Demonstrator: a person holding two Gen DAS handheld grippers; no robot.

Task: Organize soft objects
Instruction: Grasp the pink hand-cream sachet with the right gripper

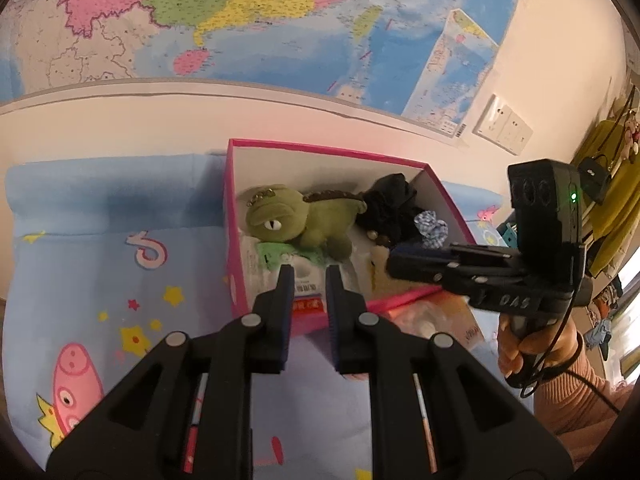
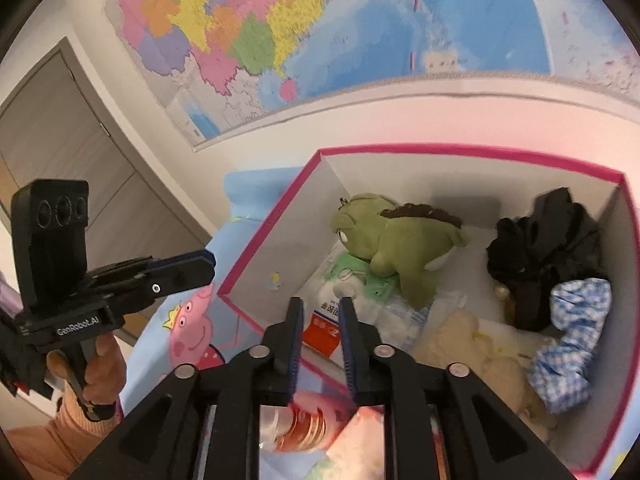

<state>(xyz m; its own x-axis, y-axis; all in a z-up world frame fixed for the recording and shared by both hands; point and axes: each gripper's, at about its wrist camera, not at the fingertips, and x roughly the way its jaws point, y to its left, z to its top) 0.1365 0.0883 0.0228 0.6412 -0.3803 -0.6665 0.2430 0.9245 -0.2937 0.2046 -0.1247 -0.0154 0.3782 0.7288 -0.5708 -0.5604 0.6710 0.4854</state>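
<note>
A pink-rimmed box (image 1: 236, 216) (image 2: 264, 236) stands on a blue cartoon bedsheet (image 1: 100, 264). Inside lie a green plush frog (image 1: 300, 220) (image 2: 396, 240), black cloth (image 1: 390, 204) (image 2: 548, 244), a blue checked scrunchie (image 1: 432, 230) (image 2: 568, 344), a cream plush (image 2: 476, 356) and a tissue pack (image 1: 308, 280) (image 2: 332, 320). My left gripper (image 1: 309, 276) is open and empty, hovering at the box's near wall. My right gripper (image 2: 319, 308) is open and empty over the box's near edge; it also shows in the left wrist view (image 1: 400, 264), at the box's right side.
A transparent snack packet (image 2: 304, 428) (image 1: 424, 316) lies on the sheet just in front of the box. A wall map (image 1: 240, 20) hangs behind. A wall socket (image 1: 504, 124) and hanging clothes (image 1: 612, 184) are at the right. A door (image 2: 60, 128) is at the left.
</note>
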